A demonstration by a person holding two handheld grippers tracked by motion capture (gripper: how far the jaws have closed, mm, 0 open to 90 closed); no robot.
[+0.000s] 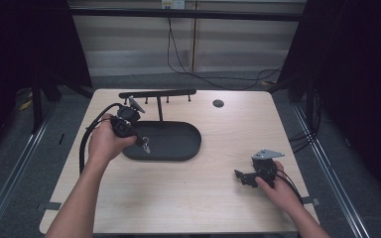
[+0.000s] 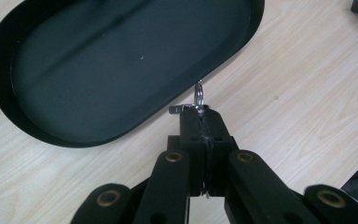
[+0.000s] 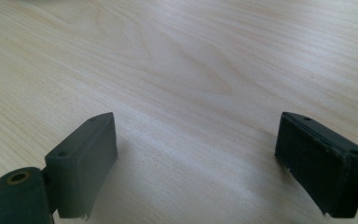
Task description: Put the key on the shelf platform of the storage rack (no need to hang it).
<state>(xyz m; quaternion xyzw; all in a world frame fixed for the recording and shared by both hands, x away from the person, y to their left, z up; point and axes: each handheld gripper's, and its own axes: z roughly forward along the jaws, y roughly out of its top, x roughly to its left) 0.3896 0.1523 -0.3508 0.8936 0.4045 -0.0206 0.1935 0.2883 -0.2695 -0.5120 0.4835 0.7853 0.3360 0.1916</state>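
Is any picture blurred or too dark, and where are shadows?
High view: dark surroundings, table evenly lit. Left gripper view: key ring sharp, near arms soft. Right gripper view: soft shadow on the wood between the open right gripper jaws.

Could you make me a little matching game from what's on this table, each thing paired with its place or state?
Things:
1. left tool
2. right tool
3. oval tray
4. hook rack

States:
A. open, low over bare wood
B. black, lying flat beside the left hand
C. shut on a key ring
D. standing at the tray's far side

Pairs: 1-C, 2-A, 3-B, 4-D
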